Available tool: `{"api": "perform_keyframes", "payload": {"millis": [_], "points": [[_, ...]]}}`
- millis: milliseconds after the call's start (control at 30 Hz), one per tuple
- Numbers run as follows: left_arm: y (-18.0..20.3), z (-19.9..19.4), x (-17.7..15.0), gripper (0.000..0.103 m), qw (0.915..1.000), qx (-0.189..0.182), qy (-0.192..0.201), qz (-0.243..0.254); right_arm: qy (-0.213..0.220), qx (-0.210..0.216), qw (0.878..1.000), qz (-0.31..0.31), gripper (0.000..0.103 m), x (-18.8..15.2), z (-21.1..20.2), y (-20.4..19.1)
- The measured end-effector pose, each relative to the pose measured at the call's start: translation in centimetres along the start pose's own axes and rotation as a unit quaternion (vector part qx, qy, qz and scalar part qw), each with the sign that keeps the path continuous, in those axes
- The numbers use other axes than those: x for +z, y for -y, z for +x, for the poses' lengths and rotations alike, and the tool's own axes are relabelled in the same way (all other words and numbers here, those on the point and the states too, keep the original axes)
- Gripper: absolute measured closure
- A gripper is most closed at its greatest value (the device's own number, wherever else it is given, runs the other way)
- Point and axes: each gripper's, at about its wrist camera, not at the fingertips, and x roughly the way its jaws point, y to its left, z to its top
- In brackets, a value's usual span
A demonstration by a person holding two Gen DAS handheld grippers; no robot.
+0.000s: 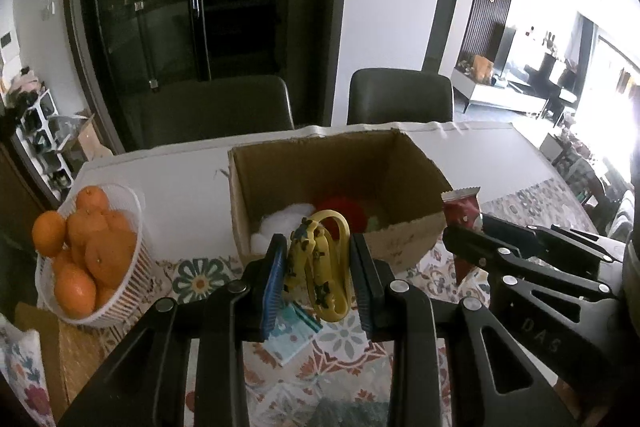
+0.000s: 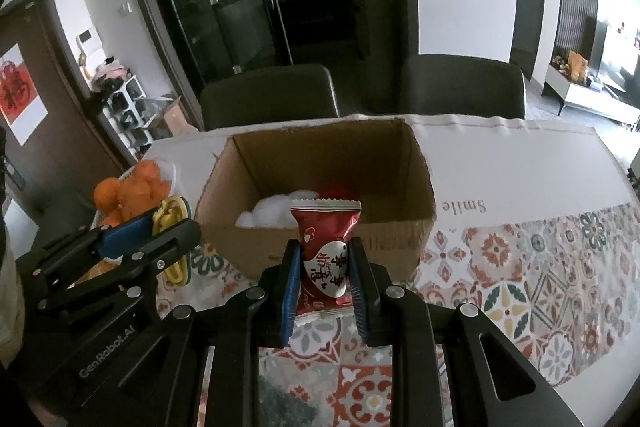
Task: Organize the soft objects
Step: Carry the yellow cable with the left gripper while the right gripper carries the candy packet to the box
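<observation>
My left gripper (image 1: 318, 263) is shut on a yellow soft toy with dark spots (image 1: 320, 267), held above the patterned tablecloth just in front of an open cardboard box (image 1: 404, 245). My right gripper (image 2: 325, 267) is shut on a red and white snack packet (image 2: 326, 251), also just in front of the cardboard box (image 2: 224, 227). White stuffing (image 2: 276, 213) and a red soft thing (image 1: 344, 213) lie inside the box. In the right wrist view the left gripper (image 2: 168, 223) shows at the left with the yellow toy (image 2: 170, 213). The right gripper (image 1: 460, 239) shows at the right of the left wrist view.
A white basket (image 1: 124, 279) of oranges (image 1: 100, 255) stands left of the box. A small pale blue packet (image 1: 292, 333) lies on the cloth under the left gripper. Two dark chairs (image 2: 268, 95) stand behind the table. Bare white table (image 2: 520, 167) lies right of the box.
</observation>
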Motion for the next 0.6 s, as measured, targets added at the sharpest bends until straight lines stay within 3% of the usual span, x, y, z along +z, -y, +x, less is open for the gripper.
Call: {"api": "perform_keyframes", "payload": {"millis": [600], "points": [[-1.0,2.5,4.4,0.071,0.9999,0.003,-0.011,-0.007,0.004,-0.004,1.0,0.0,0.079,5.1,2.1,0.5]]}}
